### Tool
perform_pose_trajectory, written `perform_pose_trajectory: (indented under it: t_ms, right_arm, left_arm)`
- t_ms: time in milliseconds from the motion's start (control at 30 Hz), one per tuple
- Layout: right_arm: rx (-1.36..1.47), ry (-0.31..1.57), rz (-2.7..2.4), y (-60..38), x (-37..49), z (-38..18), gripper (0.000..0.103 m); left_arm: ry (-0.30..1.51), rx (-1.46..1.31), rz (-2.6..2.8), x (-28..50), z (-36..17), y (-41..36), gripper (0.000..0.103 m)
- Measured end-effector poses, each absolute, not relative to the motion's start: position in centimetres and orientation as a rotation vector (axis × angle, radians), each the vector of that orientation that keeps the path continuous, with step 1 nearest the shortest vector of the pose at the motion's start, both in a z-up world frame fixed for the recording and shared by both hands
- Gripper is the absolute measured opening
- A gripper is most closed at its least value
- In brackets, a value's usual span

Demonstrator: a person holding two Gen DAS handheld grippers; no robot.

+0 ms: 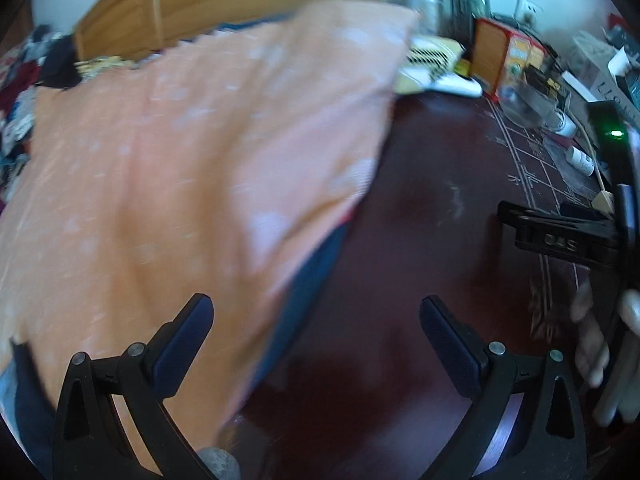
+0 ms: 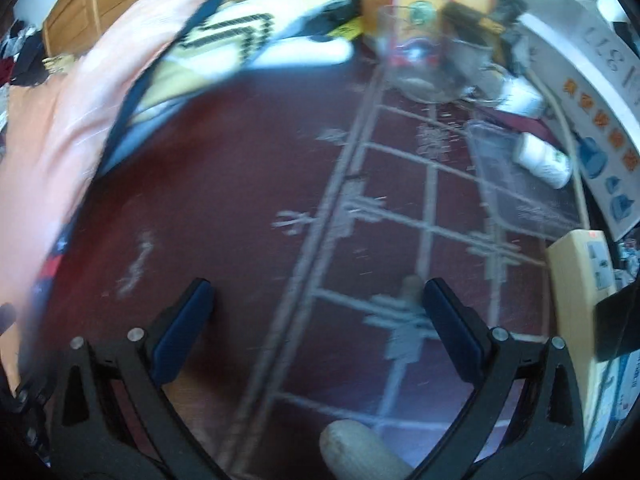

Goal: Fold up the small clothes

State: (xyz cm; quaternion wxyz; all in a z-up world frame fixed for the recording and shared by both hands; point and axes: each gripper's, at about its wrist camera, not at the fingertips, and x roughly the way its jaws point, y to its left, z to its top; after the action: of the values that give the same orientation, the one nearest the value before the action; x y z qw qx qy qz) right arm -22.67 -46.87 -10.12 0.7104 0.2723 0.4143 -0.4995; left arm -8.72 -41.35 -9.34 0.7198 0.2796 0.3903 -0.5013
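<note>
My left gripper [image 1: 316, 340] has its jaws spread wide with nothing between the blue pads [image 1: 184, 344]. My right gripper [image 2: 316, 328] is splayed just as wide and empty, and in the left wrist view I see fingers [image 1: 592, 344] wrapped around its black handle.

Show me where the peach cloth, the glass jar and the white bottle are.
peach cloth [image 1: 168, 168], left wrist view, middle of the fabric.
glass jar [image 2: 420, 60], right wrist view, clear side wall.
white bottle [image 2: 546, 162], right wrist view, body, lying on its side.
</note>
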Motion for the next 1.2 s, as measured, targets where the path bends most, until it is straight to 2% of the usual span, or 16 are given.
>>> perform_pose_trajectory:
  t_ms: [133, 467, 1200]
  right_arm:
    - [0.644, 0.892, -1.157, -46.5, -24.1, -9.8, 0.103]
    - [0.663, 0.817, -1.254, -43.2, -25.0, -9.4, 0.103]
    - [0.667, 0.811, -1.256, -46.8, -27.1, -10.2, 0.103]
  left_arm:
    - [0.901, 0.589, -1.100, -9.2, -11.0, -43.9, 0.103]
    - [0.862, 0.562, -1.001, -14.1, -11.0, -49.0, 0.103]
    - [0.855, 0.523, -1.050, -14.7, -10.9, -47.5, 0.103]
